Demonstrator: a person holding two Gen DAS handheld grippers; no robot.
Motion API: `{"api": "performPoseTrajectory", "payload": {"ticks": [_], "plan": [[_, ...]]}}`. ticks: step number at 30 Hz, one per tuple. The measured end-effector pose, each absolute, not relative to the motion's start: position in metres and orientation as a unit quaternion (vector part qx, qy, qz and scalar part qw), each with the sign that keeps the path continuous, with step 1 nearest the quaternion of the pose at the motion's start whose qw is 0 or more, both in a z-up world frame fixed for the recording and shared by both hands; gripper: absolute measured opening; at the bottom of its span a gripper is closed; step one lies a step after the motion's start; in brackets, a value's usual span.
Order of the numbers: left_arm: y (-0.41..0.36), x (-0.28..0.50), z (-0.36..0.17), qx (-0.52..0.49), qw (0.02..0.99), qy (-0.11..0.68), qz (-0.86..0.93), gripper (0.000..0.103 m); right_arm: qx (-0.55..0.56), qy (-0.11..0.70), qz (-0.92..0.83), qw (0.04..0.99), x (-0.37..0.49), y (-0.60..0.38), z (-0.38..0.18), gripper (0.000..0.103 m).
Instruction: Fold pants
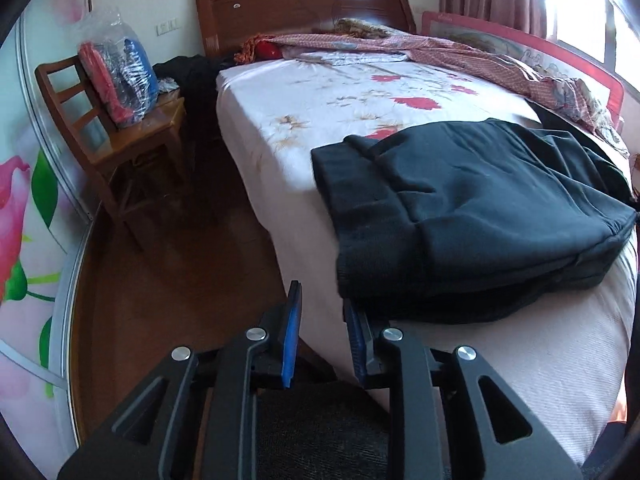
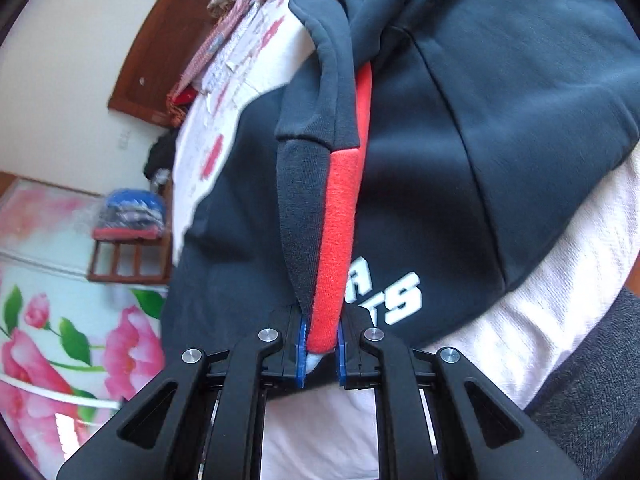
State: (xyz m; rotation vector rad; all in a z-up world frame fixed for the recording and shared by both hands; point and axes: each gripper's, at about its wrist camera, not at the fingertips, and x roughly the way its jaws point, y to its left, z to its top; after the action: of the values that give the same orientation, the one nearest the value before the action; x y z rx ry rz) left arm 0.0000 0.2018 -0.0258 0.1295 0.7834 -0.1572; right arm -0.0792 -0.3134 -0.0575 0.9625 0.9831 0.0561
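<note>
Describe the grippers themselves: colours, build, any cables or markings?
Both alike: the left gripper and right gripper have matte black angular linkage arms with triangular cutouts, silver round pivot bolts and blue ribbed finger pads. No cables or markings visible.

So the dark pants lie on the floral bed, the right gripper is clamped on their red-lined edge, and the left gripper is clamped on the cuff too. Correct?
Not quite. The left gripper is open and holds nothing, as the left wrist view shows. The rest stands: the pants lie on the bed, and the right gripper is clamped on their red-lined edge.
</note>
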Motion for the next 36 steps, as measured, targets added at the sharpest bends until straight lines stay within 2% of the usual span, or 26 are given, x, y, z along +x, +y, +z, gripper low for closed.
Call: {"api": "performPoseTrajectory", "payload": {"ticks": [5,7,8,9,11,12,13,16,20,22,24,27,30,31,33,34,36], "plan": [[0.224,0.01,-0.013,0.048,0.924,0.376,0.043,0.039,0.442,0.464,0.019,0.768,-0.084,-0.317,-0.072,0.01],[0.217,0.004,0.01,0.057,0.936,0.34,0.069,0.046,0.442,0.469,0.021,0.764,-0.082,-0.319,-0.065,0.023],[0.21,0.001,0.021,0.056,0.942,0.325,0.066,0.058,0.432,0.471,0.012,0.769,-0.087,-0.322,-0.059,0.045],[0.196,-0.004,0.036,0.052,0.95,0.304,0.051,0.068,0.414,0.472,-0.005,0.779,-0.09,-0.323,-0.048,0.055],[0.162,-0.01,0.055,0.059,0.959,0.276,-0.001,0.074,0.377,0.464,-0.033,0.801,-0.09,-0.329,-0.024,0.055],[0.135,-0.012,0.062,0.07,0.96,0.268,-0.044,0.084,0.364,0.455,-0.045,0.811,-0.09,-0.333,-0.014,0.055],[0.112,-0.012,0.065,0.079,0.958,0.265,-0.078,0.088,0.35,0.446,-0.06,0.821,-0.086,-0.338,-0.004,0.055],[0.038,-0.015,0.056,0.098,0.934,0.271,-0.208,0.088,0.257,0.417,-0.096,0.867,-0.053,-0.351,0.03,0.055],[-0.043,-0.015,0.02,0.172,0.896,0.301,-0.278,0.088,0.174,0.386,-0.127,0.897,0.034,-0.367,0.054,0.055],[-0.057,-0.012,0.004,0.192,0.885,0.324,-0.274,0.088,0.134,0.397,-0.137,0.897,0.085,-0.369,0.053,0.062],[-0.06,-0.007,-0.011,0.187,0.874,0.36,-0.268,0.088,0.081,0.424,-0.154,0.889,0.138,-0.362,0.044,0.075],[-0.047,0.001,-0.032,0.16,0.863,0.402,-0.261,0.088,-0.009,0.475,-0.158,0.865,0.196,-0.344,0.012,0.075],[-0.048,-0.004,-0.036,0.175,0.862,0.395,-0.264,0.088,-0.126,0.502,-0.189,0.835,0.221,-0.328,-0.02,0.075],[-0.05,-0.005,-0.038,0.186,0.861,0.395,-0.262,0.089,-0.131,0.501,-0.194,0.833,0.222,-0.332,-0.023,0.073],[-0.052,-0.006,-0.039,0.197,0.86,0.393,-0.259,0.09,-0.075,0.511,-0.186,0.836,0.219,-0.353,-0.017,0.009],[-0.052,-0.007,-0.038,0.196,0.86,0.393,-0.258,0.09,-0.032,0.501,-0.177,0.847,0.212,-0.367,-0.007,0.006],[-0.052,-0.009,-0.038,0.193,0.861,0.393,-0.259,0.091,0.055,0.477,-0.156,0.863,0.189,-0.395,0.01,0.006]]}}
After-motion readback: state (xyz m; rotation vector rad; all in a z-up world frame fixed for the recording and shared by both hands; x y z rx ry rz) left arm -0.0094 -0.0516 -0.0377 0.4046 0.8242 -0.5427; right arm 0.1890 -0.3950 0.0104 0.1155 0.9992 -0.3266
